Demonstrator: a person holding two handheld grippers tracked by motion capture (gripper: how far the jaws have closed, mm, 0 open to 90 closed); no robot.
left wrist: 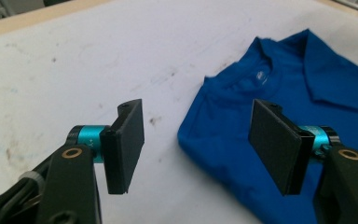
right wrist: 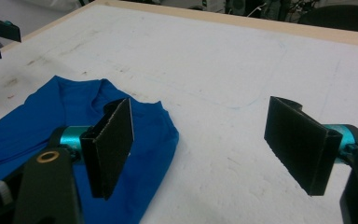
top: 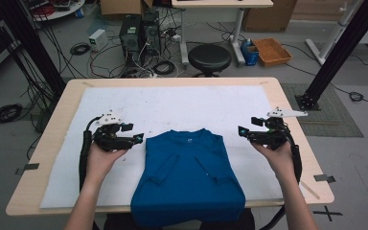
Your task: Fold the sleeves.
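Blue cotton T-shirt (top: pixel 188 175) folded rectangular, soft creases, on white mat (top: pixel 172 108).

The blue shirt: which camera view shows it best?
The high view: the whole blue shirt lies there, sleeves folded in. The left gripper view gives its collar and one shoulder; the right gripper view, a collar-side corner behind one tong.

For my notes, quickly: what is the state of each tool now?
Left tool: open, holding nothing, beside the blue shirt.
Right tool: open, holding nothing.
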